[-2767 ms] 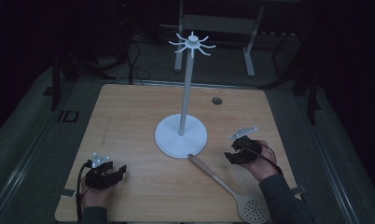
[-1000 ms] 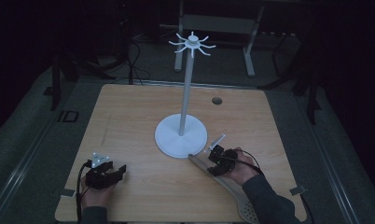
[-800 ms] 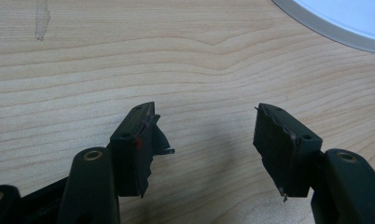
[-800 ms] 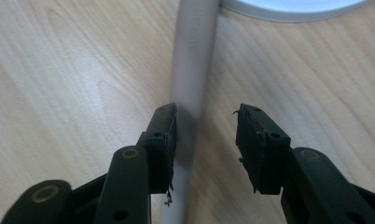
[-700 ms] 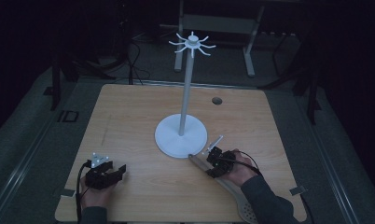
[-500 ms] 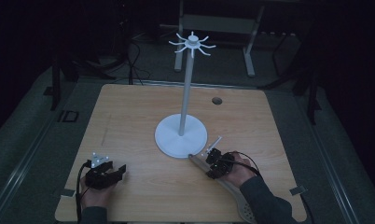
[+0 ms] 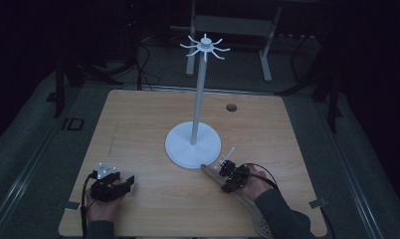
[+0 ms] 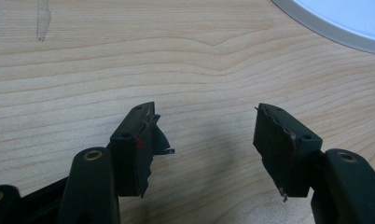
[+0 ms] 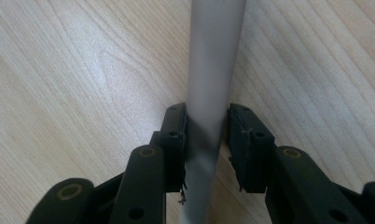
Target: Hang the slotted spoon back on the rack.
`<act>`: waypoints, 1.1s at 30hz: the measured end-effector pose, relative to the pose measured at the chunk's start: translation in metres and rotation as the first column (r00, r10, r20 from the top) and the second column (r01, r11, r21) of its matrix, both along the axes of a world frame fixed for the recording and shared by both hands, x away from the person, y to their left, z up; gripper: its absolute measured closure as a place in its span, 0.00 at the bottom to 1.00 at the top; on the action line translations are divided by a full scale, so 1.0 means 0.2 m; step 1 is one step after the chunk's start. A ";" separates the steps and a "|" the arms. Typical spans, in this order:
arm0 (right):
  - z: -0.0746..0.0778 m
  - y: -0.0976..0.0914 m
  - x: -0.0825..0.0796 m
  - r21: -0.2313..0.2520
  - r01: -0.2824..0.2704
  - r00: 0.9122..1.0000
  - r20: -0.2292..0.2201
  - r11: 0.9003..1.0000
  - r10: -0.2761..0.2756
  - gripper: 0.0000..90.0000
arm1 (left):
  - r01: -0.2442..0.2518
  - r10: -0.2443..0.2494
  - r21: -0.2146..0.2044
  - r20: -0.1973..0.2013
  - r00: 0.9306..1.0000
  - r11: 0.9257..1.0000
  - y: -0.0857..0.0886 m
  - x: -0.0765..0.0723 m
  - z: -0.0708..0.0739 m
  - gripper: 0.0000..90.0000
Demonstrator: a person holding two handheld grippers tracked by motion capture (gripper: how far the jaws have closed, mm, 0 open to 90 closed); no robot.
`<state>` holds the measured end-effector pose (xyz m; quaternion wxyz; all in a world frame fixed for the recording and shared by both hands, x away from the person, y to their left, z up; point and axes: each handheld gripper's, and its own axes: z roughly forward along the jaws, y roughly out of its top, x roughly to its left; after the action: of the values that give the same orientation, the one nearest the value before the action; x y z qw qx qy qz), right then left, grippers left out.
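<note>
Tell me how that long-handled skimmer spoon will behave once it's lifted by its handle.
Probably stiff: the skimmer spoon has a straight, rod-like handle. It may tip head-down, since the right gripper clamps far from the wide perforated head. The smooth round handle could also twist or slip between the jaws.

The right claw (image 7: pixel 231 175) used to sit off to the side of the long spoon (image 7: pixel 253 213), up near the table's edge and apart from it. Then the hand (image 7: pixel 253 181) slid it over toward the white stand (image 7: pixel 193 144). Now the claw is right on the spoon's handle (image 9: pixel 209 93), close to the handle's tip, just beside the round foot of the stand. The handle runs up between the two jaws, and both jaws have closed in and press on its sides.
</note>
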<state>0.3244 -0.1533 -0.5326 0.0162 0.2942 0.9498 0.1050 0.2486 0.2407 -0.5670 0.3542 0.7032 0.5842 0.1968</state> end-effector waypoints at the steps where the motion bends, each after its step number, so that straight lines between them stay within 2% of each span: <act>1: 0.00 0.00 -0.01 -0.008 -0.007 1.000 0.005 1.000 0.007 0.77 | 0.000 0.000 0.000 0.000 1.000 1.000 0.00 0.00 0.00 0.44; 6: 0.00 0.02 -0.02 -0.032 -0.023 1.000 0.014 0.999 0.023 0.81 | 0.000 0.000 0.000 0.000 1.000 1.000 0.00 0.00 0.00 0.44; 13: 0.01 0.01 -0.02 -0.014 -0.016 1.000 0.021 1.000 0.016 0.81 | -0.001 0.001 -0.001 0.000 1.000 1.000 0.00 0.00 0.00 0.44; 18: 0.04 0.00 -0.03 0.019 -0.011 0.999 0.039 1.000 0.010 0.82 | 0.000 0.000 0.000 -0.001 1.000 1.000 0.00 0.00 0.00 0.44; 29: 0.13 -0.06 0.00 0.095 0.048 0.995 0.087 0.994 -0.056 0.82 | -0.002 0.002 0.000 -0.002 1.000 1.000 0.00 0.00 0.00 0.44; 33: 0.18 -0.08 0.01 0.134 0.053 0.989 0.132 0.990 -0.071 0.82 | -0.002 0.002 0.000 -0.002 1.000 1.000 0.00 0.00 0.00 0.44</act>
<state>0.3258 -0.1685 -0.4973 0.0649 0.3161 0.9280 0.1861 0.2492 0.2399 -0.5675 0.3535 0.7030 0.5851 0.1964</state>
